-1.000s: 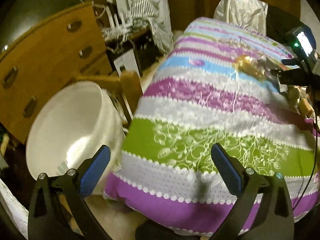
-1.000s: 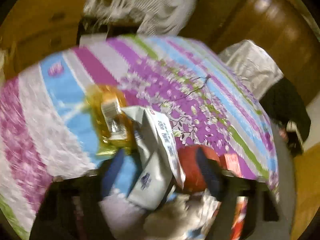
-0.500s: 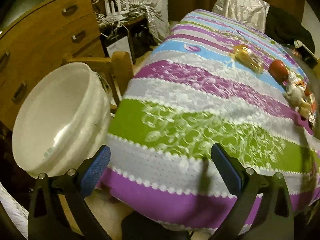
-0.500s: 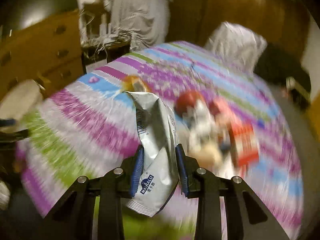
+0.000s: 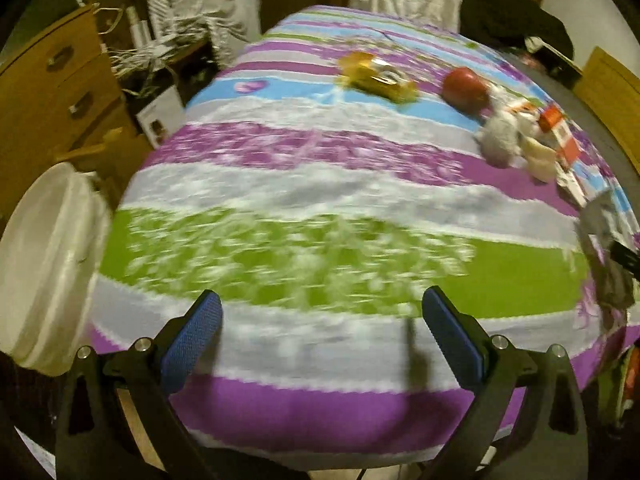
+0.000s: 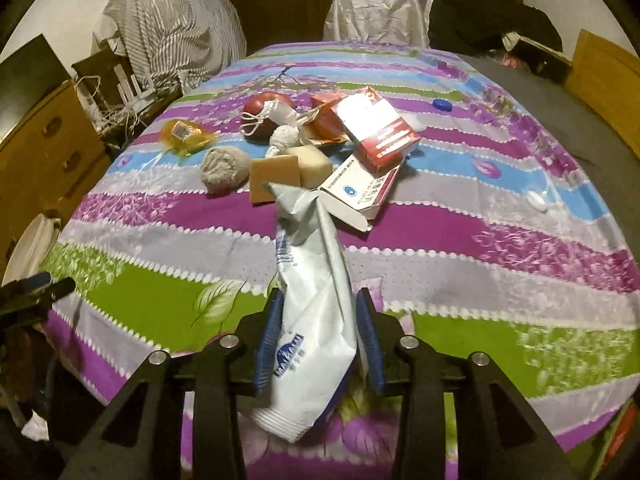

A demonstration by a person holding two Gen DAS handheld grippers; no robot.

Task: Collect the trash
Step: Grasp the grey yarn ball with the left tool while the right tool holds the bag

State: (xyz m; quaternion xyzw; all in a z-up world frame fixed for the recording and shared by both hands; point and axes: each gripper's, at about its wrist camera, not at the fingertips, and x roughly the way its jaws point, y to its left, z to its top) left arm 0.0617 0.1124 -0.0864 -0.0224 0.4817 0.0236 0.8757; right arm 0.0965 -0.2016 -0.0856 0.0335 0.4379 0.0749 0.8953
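My right gripper (image 6: 319, 297) has a crumpled white bag with blue print (image 6: 316, 304) upright between its blue pads, above the near green stripe of the striped tablecloth (image 6: 500, 240). Its jaws are opening, and the bag still touches the pads. The same bag (image 5: 604, 236) shows at the right edge of the left wrist view. My left gripper (image 5: 320, 298) is open with nothing in it, over the table's near edge. A white bucket (image 5: 44, 260) stands beside the table on the left. More trash lies at mid-table: a yellow wrapper (image 6: 184, 134), a red and white box (image 6: 380, 128), a grey ball (image 6: 224, 168).
A wooden dresser (image 5: 48, 92) stands behind the bucket, with tangled cables and a striped cloth (image 6: 168, 28) beyond. Chairs draped in fabric (image 6: 380, 8) stand at the far side. A red round object (image 6: 264, 108), tan blocks (image 6: 276, 178) and a blue cap (image 6: 442, 105) also lie on the cloth.
My right gripper has lifted the white bag off the pile and drawn back toward the near edge, rolling upright. My left gripper has swung right, so the bucket now sits at the frame's left edge.
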